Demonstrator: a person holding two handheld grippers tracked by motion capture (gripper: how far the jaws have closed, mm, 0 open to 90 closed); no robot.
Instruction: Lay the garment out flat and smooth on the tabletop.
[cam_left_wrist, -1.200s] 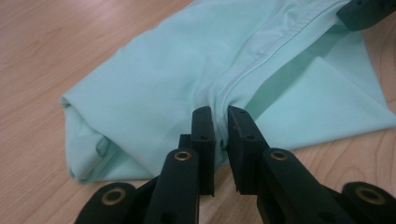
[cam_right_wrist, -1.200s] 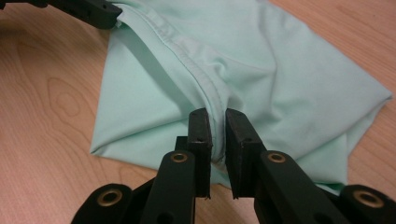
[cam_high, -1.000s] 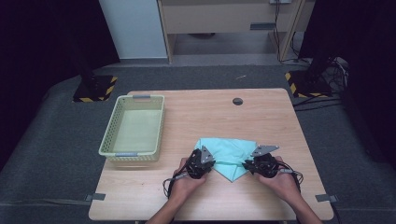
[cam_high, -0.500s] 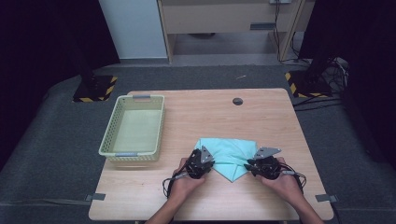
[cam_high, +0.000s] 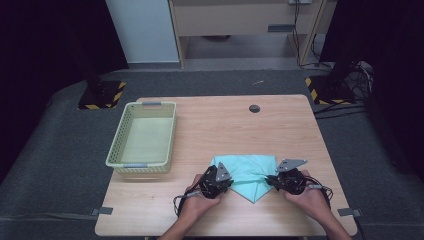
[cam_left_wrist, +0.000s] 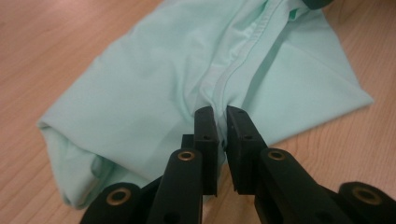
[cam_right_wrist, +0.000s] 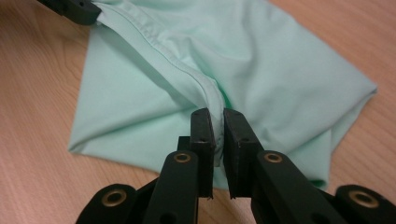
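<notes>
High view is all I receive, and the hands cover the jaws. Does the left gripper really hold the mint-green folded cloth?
Observer: Yes; the left gripper view shows the left gripper with jaws closed on a stitched seam of the mint-green folded cloth.
Operator: And the other one?
Observer: The right gripper pinches a hemmed edge too.
Operator: Is that the same hem?
Observer: Seemingly; a raised hem runs from the right jaws to the other gripper's tip.
</notes>
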